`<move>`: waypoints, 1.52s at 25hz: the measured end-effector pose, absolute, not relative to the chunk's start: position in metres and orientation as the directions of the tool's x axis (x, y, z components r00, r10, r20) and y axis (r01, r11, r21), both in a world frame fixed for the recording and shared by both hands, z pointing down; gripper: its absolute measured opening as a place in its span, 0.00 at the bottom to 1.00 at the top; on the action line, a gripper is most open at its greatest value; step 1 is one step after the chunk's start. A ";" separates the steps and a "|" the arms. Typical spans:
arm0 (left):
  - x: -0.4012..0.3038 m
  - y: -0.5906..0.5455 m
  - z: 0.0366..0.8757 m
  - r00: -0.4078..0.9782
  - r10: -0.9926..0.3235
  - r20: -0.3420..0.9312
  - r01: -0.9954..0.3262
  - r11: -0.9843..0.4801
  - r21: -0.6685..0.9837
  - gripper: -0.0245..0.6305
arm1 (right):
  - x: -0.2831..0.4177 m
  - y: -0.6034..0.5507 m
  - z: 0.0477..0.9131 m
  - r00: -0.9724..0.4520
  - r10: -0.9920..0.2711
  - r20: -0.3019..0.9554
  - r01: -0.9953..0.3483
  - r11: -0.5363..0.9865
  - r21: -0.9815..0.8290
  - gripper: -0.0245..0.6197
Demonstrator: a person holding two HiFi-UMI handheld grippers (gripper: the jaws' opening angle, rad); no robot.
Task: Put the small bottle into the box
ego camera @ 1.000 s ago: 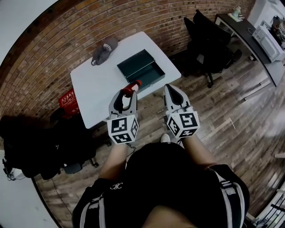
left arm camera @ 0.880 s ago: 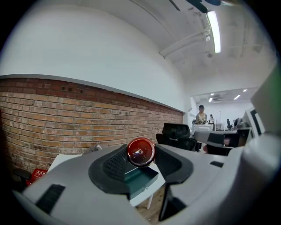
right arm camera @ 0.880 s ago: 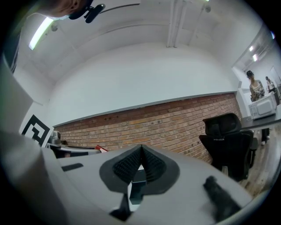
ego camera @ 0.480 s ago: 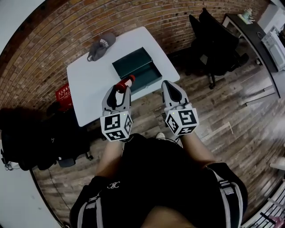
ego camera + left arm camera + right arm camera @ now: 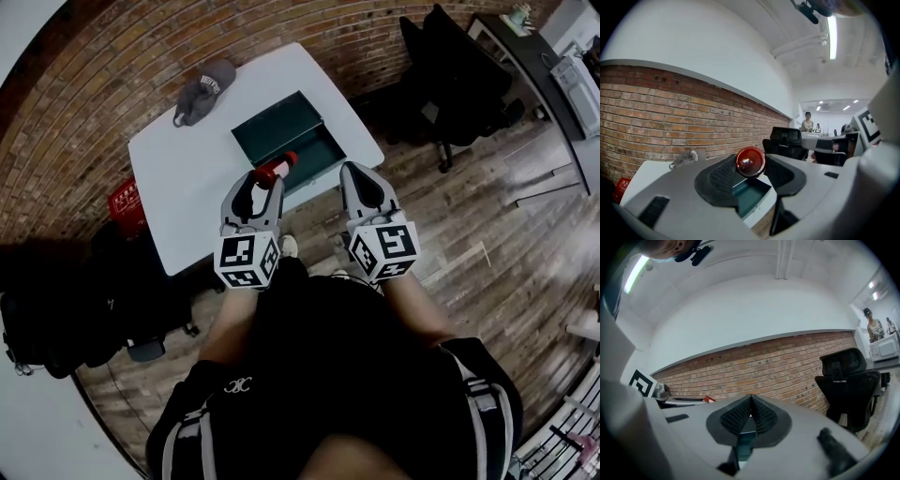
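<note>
Left gripper [image 5: 262,185]: its 2 fingers [image 5: 721,176] stand wide apart and pinch the small bottle [image 5: 274,172] between the ribbed pads. In the left gripper view the bottle's round red cap [image 5: 750,161] faces away from the camera, toward the bench.

Small bottle: held off the bench [image 5: 178,178], not in the box. In the head view it lies along the fingers with the red cap leading. The cap overlaps the near wall of the box [image 5: 281,127]. How high it sits above the box cannot be told.

Box: dark green metal, open, lid laid back, on the white bench near its right-hand corner. The left gripper view shows its teal inside [image 5: 751,197] just under and beyond the bottle.

Right gripper [image 5: 355,177]: its fingers [image 5: 736,418] are pressed together with nothing between them. It hangs over the wooden floor [image 5: 469,234] just off the bench's near edge, beside the left gripper and roughly level with it.

Other items: 1 grey baseball cap [image 5: 202,89] on the far left of the bench, well apart from the box. 1 red crate [image 5: 125,199] sits under the bench's left edge. 1 black office chair [image 5: 459,75] stands to the right, against the brick wall [image 5: 112,56].
</note>
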State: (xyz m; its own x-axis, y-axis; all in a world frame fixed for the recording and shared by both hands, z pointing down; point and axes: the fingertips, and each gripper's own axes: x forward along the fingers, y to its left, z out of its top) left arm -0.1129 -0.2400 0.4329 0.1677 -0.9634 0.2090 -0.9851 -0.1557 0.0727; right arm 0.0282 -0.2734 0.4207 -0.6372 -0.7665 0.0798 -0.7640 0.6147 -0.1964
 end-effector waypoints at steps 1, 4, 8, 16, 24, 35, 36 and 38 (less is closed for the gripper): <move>-0.117 -0.245 0.438 0.179 -0.960 0.215 -0.983 -0.167 0.075 0.35 | 0.024 -0.276 0.423 -0.631 -0.771 0.088 -0.770 0.608 -0.193 0.08; -0.128 -0.260 0.454 0.215 -0.947 0.237 -0.976 -0.200 0.087 0.35 | 0.016 -0.285 0.428 -0.610 -0.784 0.112 -0.789 0.589 -0.175 0.08; -0.135 -0.281 0.474 0.269 -0.925 0.269 -0.963 -0.255 0.085 0.35 | 0.008 -0.303 0.433 -0.571 -0.809 0.140 -0.819 0.549 -0.169 0.08; -0.138 -0.318 0.526 0.385 -0.844 0.374 -0.922 -0.370 0.116 0.35 | -0.004 -0.317 0.439 -0.494 -0.847 0.197 -0.869 0.479 -0.121 0.08; -0.132 -0.353 0.588 0.425 -0.758 0.494 -0.898 -0.423 0.123 0.35 | 0.019 -0.328 0.452 -0.386 -0.889 0.245 -0.922 0.373 -0.101 0.08; -0.108 -0.374 0.635 0.441 -0.654 0.615 -0.871 -0.477 0.117 0.35 | 0.046 -0.338 0.464 -0.306 -0.908 0.288 -0.952 0.286 -0.108 0.08; -0.107 -0.374 0.639 0.437 -0.648 0.624 -0.871 -0.479 0.112 0.35 | 0.046 -0.338 0.466 -0.305 -0.907 0.292 -0.952 0.285 -0.108 0.08; -0.105 -0.374 0.643 0.433 -0.644 0.631 -0.867 -0.489 0.097 0.35 | 0.046 -0.338 0.468 -0.307 -0.904 0.298 -0.952 0.288 -0.109 0.08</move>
State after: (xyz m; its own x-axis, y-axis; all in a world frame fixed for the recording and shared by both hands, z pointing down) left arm -0.1049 -0.3737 0.6426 0.4334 -0.6437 0.6307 -0.8670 -0.4887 0.0970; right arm 0.0462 -0.3378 0.4675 -0.3071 -0.9038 0.2981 -0.9516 0.2875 -0.1086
